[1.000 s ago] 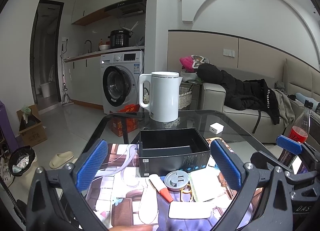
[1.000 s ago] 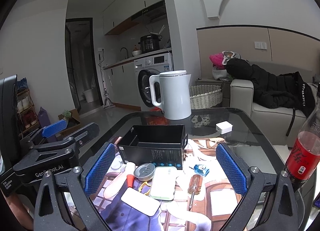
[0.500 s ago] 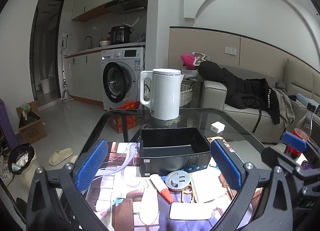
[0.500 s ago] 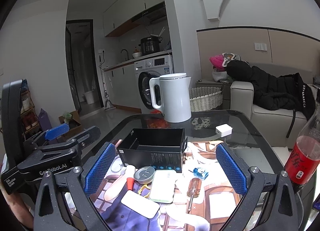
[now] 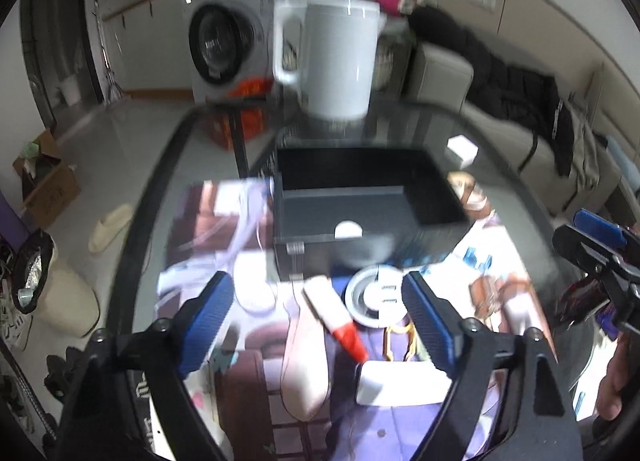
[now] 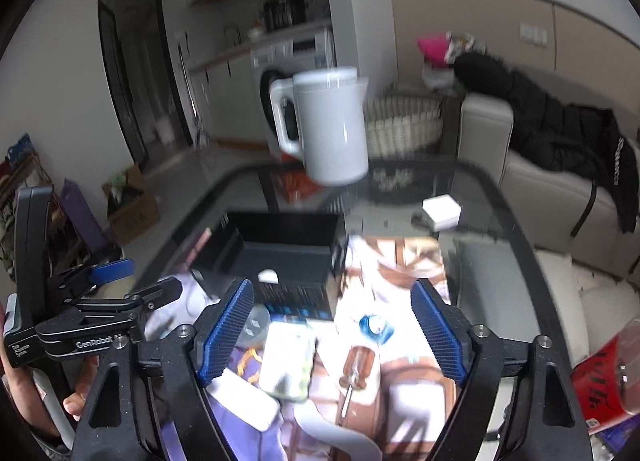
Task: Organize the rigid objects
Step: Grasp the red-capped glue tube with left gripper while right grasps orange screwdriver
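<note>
An open black box (image 5: 360,197) stands on the glass table, also in the right wrist view (image 6: 280,257). In front of it lie small items: a white marker with a red cap (image 5: 334,315), a round grey disc (image 5: 378,297), a flat white case (image 5: 400,381), a pale green case (image 6: 286,359), a brown-handled screwdriver (image 6: 356,365) and a blue round piece (image 6: 374,327). My left gripper (image 5: 316,325) is open and empty, low over the marker and disc. My right gripper (image 6: 334,331) is open and empty above the green case and screwdriver.
A white kettle (image 5: 338,57) stands behind the box. A small white cube (image 6: 440,211) lies at the back right. A red-labelled bottle (image 6: 608,381) stands at the right edge. A printed mat (image 5: 248,341) covers the table's near part. A sofa (image 6: 560,189) is beyond.
Both grippers have tilted down and moved forward toward the items in front of the box. The views are blurred by this motion. Both stay open and empty.
</note>
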Available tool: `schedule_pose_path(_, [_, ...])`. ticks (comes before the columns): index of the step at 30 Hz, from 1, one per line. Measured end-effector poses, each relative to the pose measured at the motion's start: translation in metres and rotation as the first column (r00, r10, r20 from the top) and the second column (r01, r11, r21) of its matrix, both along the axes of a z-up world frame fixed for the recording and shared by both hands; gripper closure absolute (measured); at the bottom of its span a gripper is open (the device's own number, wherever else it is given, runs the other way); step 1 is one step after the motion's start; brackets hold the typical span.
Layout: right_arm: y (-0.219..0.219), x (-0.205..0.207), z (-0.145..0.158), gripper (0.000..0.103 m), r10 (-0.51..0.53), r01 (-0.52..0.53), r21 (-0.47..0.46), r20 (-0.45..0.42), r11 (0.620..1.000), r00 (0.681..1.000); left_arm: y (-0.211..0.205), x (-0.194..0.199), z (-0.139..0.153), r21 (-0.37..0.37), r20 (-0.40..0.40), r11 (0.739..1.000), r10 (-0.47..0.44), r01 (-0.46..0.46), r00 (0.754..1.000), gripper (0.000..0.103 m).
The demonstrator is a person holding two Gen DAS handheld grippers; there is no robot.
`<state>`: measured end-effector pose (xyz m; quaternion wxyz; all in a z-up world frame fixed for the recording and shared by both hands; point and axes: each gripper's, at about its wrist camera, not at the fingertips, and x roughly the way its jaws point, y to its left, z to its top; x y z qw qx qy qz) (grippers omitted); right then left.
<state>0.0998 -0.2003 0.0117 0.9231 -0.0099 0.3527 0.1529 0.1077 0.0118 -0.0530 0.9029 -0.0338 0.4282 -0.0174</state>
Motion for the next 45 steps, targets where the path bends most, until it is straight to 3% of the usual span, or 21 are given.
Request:
schedule_pose_path(4, [0.002,0.019,-0.041,0.047,0.011,-0.024,-0.077,-0.161,0.997,0.987,-0.011,0.012,-0.031,0.025,-0.114,0.999,-0.02,0.023,0.993,0.035])
schedule_pose_path(6, [0.0,0.026,-0.061,0.052,0.002,-0.025,-0.098,-0.226,0.995,0.974,-0.011,0.018,-0.041,0.027,-0.161,0.999,-0.013,0.018,0.987,0.042])
schedule_pose_path(9, [-0.006,0.033,-0.082,0.055,-0.01,-0.023,-0.117,-0.274,0.993,0.962,-0.01,0.025,-0.052,0.035,-0.2,0.999,-0.003,0.01,0.98,0.049])
schedule_pose_path(15, [-0.007,0.046,-0.105,0.056,-0.01,-0.036,-0.128,-0.344,0.991,0.939,-0.014,0.032,-0.056,0.054,-0.217,0.998,-0.01,0.022,0.976,0.05])
schedule_pose_path(18, [-0.002,0.051,-0.115,0.063,0.005,-0.057,-0.132,-0.365,0.99,0.931,-0.012,0.035,-0.056,0.055,-0.22,0.998,-0.011,0.024,0.975,0.051])
schedule_pose_path(24, [0.011,0.05,-0.121,0.075,0.026,-0.093,-0.167,-0.363,0.982,0.931,-0.007,0.036,-0.058,0.049,-0.231,0.998,-0.02,0.032,0.973,0.062])
schedule_pose_path(25, [0.012,0.049,-0.121,0.075,0.028,-0.095,-0.169,-0.362,0.981,0.932,-0.006,0.036,-0.06,0.05,-0.239,0.998,-0.023,0.036,0.971,0.066])
schedule_pose_path(26, [0.013,0.049,-0.122,0.075,0.028,-0.096,-0.168,-0.363,0.981,0.931,-0.006,0.036,-0.063,0.05,-0.254,0.998,-0.027,0.041,0.967,0.079])
schedule_pose_path(27, [0.013,0.048,-0.121,0.076,0.032,-0.099,-0.169,-0.364,0.981,0.931,-0.007,0.037,-0.067,0.047,-0.275,0.998,-0.036,0.051,0.961,0.083])
schedule_pose_path(30, [0.014,0.044,-0.12,0.076,0.041,-0.11,-0.171,-0.364,0.979,0.93,-0.01,0.036,-0.067,0.084,-0.263,0.994,-0.043,0.067,0.964,0.084])
schedule_pose_path(38, [0.017,0.045,-0.119,0.076,0.048,-0.117,-0.178,-0.35,0.977,0.936,-0.005,0.036,-0.062,0.064,-0.253,0.995,-0.053,0.072,0.966,0.084])
schedule_pose_path(41, [0.014,0.042,-0.114,0.076,0.057,-0.113,-0.146,-0.346,0.983,0.937,-0.01,0.029,-0.051,0.077,-0.206,0.994,-0.065,0.082,0.976,0.084])
schedule_pose_path(45, [0.014,0.033,-0.09,0.076,0.068,-0.108,-0.144,-0.254,0.984,0.965,-0.006,0.017,-0.026,0.05,-0.116,0.994,-0.087,0.093,0.989,0.084])
